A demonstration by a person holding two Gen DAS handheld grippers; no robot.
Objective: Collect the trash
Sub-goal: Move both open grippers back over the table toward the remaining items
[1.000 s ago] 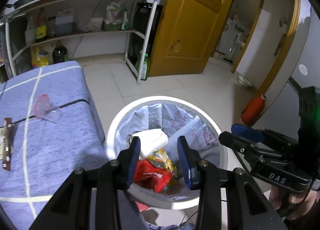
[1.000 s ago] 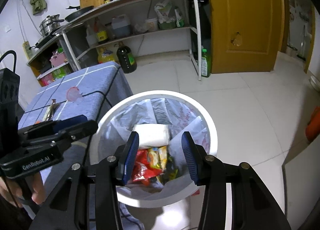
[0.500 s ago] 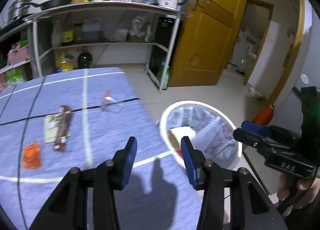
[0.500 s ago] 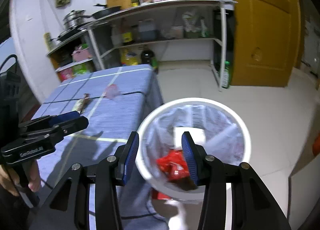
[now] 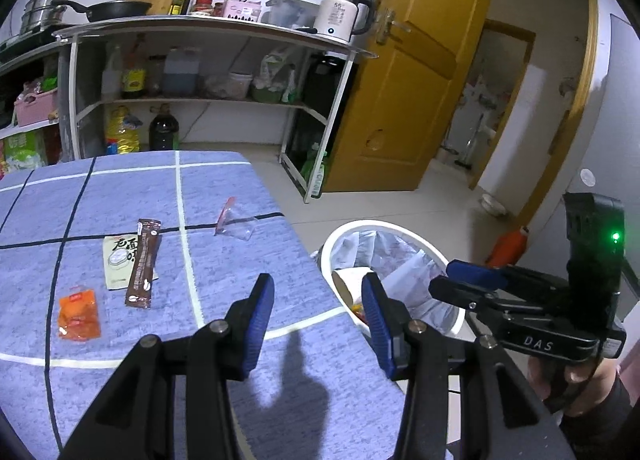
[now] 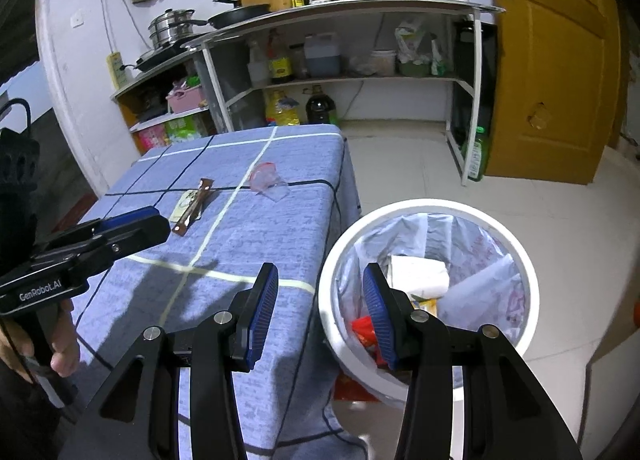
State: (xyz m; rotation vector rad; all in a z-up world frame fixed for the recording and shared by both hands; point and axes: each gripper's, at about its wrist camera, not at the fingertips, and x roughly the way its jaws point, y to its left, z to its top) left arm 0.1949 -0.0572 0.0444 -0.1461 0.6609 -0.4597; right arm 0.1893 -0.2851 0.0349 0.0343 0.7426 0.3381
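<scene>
left gripper (image 5: 316,314): jaws spread, nothing between the pads; they have just been opening; hovers over near right part of the table, aimed down at the cloth.
right gripper (image 6: 318,308): jaws apart, empty; sits at the gap between table edge and bin, its right pad over the bin rim.
step: judged between drops; both tools empty near the bin, next pickup not yet begun.
bin (image 6: 520,256): white, lined with a bag, on the floor just right of the table; holds a white paper wad and red wrappers.
table (image 5: 120,188): blue cloth with a line grid; four pieces of trash left on it.
orange sachet (image 5: 79,314): nearest piece, far left side, lies flat; long axis runs near-to-far, slightly tilted.
brown stick pack (image 5: 143,262): mid table, left of the white line; long axis near-to-far, far end leaning right; overlaps the pale packet.
pale packet (image 5: 116,262): flat under the stick's left side, printed face up.
clear bag (image 5: 236,222): farthest piece, near right edge, red strip end points far-left.
next move: judged left tool reaches left and forward; pads must straddle a flat wrapper across its short side and pinch it off the cloth.
risk: thin flat film, pads may slide or catch cloth.
</scene>
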